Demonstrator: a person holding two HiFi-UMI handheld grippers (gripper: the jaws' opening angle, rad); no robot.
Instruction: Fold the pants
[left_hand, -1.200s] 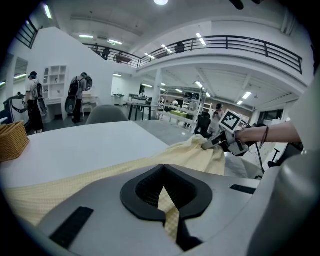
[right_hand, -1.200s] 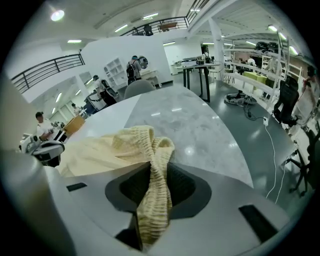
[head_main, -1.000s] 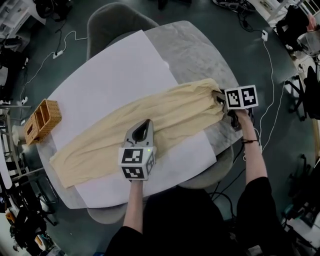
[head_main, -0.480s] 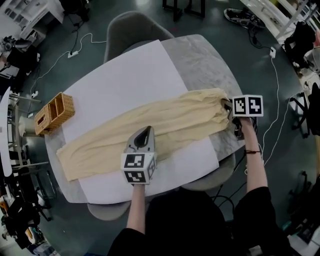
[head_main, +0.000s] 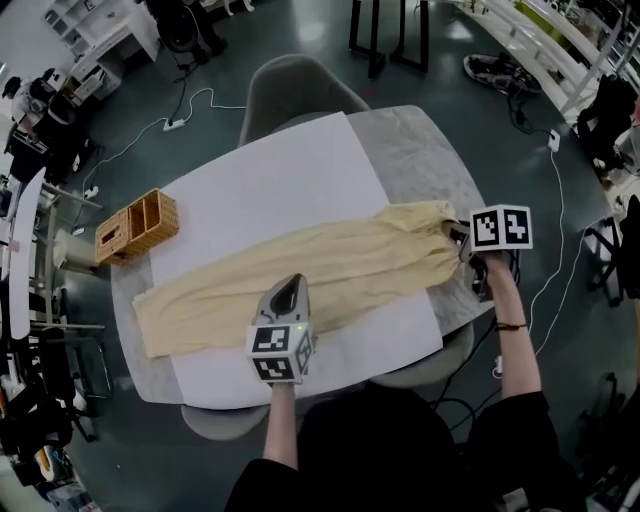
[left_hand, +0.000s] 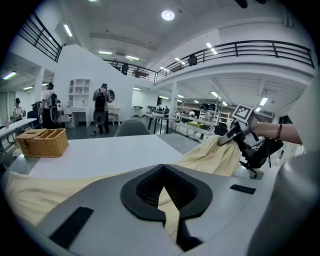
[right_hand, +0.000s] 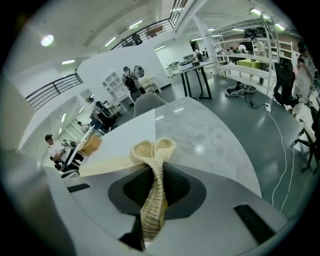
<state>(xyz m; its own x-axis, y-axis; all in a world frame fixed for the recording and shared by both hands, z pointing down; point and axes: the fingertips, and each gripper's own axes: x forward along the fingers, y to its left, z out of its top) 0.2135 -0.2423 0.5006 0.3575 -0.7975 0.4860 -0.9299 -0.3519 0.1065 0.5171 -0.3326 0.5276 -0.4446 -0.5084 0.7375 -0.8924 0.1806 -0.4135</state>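
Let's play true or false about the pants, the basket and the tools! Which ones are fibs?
The pants are yellow. True.
The basket sits on the pants. False: it stands apart from them, near the edge of the table.
The right tool pinches one end of the pants. True: its jaws have just been closing, with cloth between them.
The pants are folded in half. False: they lie stretched out long.

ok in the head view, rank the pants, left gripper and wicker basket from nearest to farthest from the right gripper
From the right gripper:
1. pants: nearest, their right end is pinched in its jaws.
2. left gripper: over the middle of the pants, toward the near side.
3. wicker basket: farthest, at the left edge of the table.
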